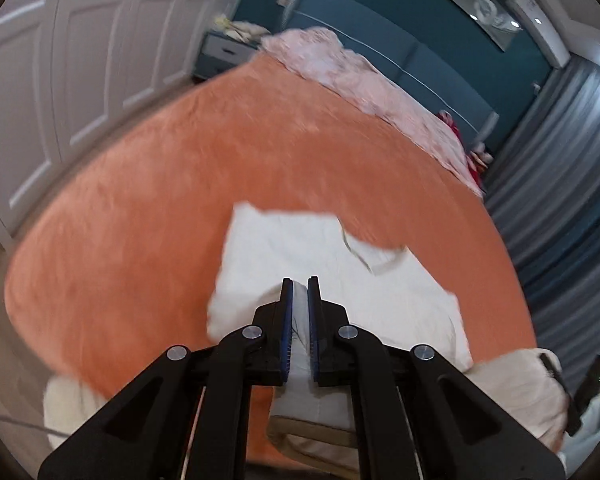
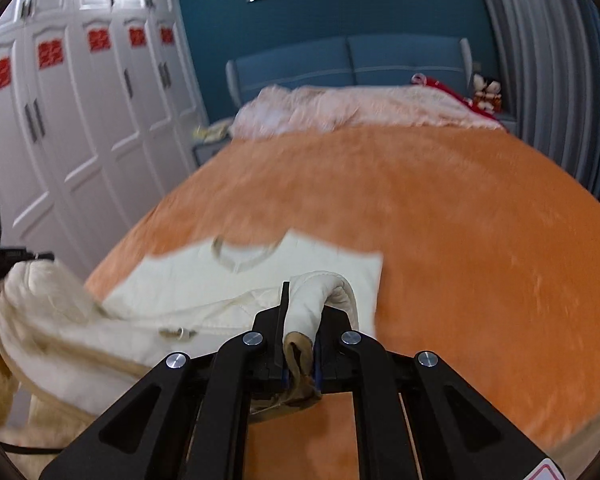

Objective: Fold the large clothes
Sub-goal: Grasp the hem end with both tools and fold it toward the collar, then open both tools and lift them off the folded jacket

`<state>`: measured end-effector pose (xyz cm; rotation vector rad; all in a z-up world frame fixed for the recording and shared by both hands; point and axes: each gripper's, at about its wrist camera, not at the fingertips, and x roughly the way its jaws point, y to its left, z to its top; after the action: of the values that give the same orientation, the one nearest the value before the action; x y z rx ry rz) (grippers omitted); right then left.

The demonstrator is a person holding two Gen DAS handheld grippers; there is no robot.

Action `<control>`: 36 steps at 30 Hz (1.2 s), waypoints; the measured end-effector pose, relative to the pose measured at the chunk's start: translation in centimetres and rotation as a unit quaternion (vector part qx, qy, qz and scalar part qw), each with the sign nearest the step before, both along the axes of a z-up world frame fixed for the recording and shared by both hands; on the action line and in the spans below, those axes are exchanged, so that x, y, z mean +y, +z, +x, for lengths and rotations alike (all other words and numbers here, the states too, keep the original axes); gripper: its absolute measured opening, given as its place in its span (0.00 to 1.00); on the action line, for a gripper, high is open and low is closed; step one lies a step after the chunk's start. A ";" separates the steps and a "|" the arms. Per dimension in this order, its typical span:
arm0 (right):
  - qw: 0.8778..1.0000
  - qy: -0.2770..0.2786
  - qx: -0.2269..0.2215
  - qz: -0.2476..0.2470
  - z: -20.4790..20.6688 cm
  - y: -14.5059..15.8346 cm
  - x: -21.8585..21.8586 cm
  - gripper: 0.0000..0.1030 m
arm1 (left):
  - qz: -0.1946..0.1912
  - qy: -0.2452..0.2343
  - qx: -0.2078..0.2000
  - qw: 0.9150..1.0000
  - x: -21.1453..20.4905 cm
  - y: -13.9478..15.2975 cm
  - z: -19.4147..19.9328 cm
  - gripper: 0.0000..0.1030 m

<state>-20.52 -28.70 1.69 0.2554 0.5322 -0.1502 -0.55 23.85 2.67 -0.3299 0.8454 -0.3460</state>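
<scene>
- The bed (image 2: 460, 220) fills both views, and the coat (image 2: 240, 284) lies at lower centre of each frame, its collar end flat and its lower part lifted off the bed edge.
- Risk, as I judge: the coat is thick and heavy, so the lifted hem may slip out if it is swung forward too fast, and the fold would land crooked.
- The hanging part at lower left of the right view may drag and pull the flat part out of place.
- The left gripper (image 1: 300, 284) has its fingers almost together, pinching a fold of coat.
- The right gripper (image 2: 300, 312) fingers are closed on the tan-lined hem.
</scene>
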 end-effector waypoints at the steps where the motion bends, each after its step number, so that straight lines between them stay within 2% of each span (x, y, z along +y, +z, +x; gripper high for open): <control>1: 1.000 -0.011 -0.004 0.004 1.3 0.0 -0.7 0.07 | -0.001 0.005 -0.003 1.000 -0.4 0.0 1.3 0.06; 2: 1.000 -0.019 -0.004 0.011 2.7 -0.3 -1.3 0.07 | 0.004 0.016 -0.005 1.000 -0.7 -0.2 2.1 0.05; 5: 0.999 -0.037 0.007 0.032 6.6 -1.8 -2.6 0.07 | 0.061 0.062 -0.031 0.996 -1.7 -0.5 5.6 0.02; 8: 0.998 -0.054 0.025 0.031 9.9 -3.4 -2.7 0.08 | 0.092 0.067 -0.025 0.993 -2.8 -1.9 8.5 0.02; 12: 0.993 -0.079 0.015 0.085 12.1 -4.2 -3.7 0.14 | 0.113 0.060 0.000 0.992 -3.7 -4.0 11.3 0.03; 13: 0.992 -0.082 0.006 0.100 12.2 -4.0 -3.7 0.16 | 0.113 0.066 0.003 0.991 -3.7 -4.2 11.2 0.08; 15: 0.992 -0.078 -0.011 0.102 12.0 -3.4 -3.2 0.24 | 0.098 0.085 -0.007 0.992 -3.1 -3.7 10.8 0.36; 16: 0.992 -0.075 -0.021 0.100 11.7 -3.1 -2.8 0.27 | 0.086 0.097 -0.023 0.991 -2.7 -3.1 10.3 0.63; 17: 0.992 -0.066 -0.039 0.102 11.1 -2.5 -2.4 0.33 | 0.079 0.107 -0.038 0.990 -2.4 -2.7 9.8 0.73; 19: 0.990 -0.061 -0.073 0.101 9.8 -1.4 -1.9 0.49 | 0.076 0.120 -0.067 0.988 -2.0 -1.9 8.7 0.75; 20: 0.987 -0.081 -0.110 0.080 8.5 -0.4 -1.4 0.69 | 0.079 0.113 -0.071 0.988 -2.1 -1.8 8.3 0.75; 21: 0.983 -0.095 -0.145 0.065 7.0 0.5 -1.0 0.81 | 0.084 0.108 -0.067 0.988 -2.3 -2.0 8.3 0.75; 23: 0.977 -0.102 -0.183 0.049 5.1 1.8 -0.6 0.84 | 0.091 0.097 -0.056 0.990 -2.7 -2.9 8.3 0.75; 26: 0.987 -0.107 -0.121 0.015 5.7 1.3 -0.5 0.84 | 0.114 0.081 -0.019 0.990 -3.7 -5.9 9.2 0.75; 28: 0.992 -0.101 -0.070 -0.010 7.1 -0.5 -0.2 0.84 | 0.114 0.069 0.016 0.991 -4.3 -8.0 10.4 0.75; 31: 0.995 -0.095 -0.011 -0.004 9.4 -3.4 -0.6 0.84 | 0.106 0.060 0.067 0.990 -4.9 -11.2 12.4 0.75; 36: 0.994 -0.092 0.048 0.028 13.7 -8.0 -1.4 0.82 | 0.088 0.059 0.124 0.987 -5.3 -15.4 15.2 0.75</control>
<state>-6.86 -30.11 -6.26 0.3532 0.6082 -0.3277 14.66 18.54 -12.69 -0.2604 1.0872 -0.1197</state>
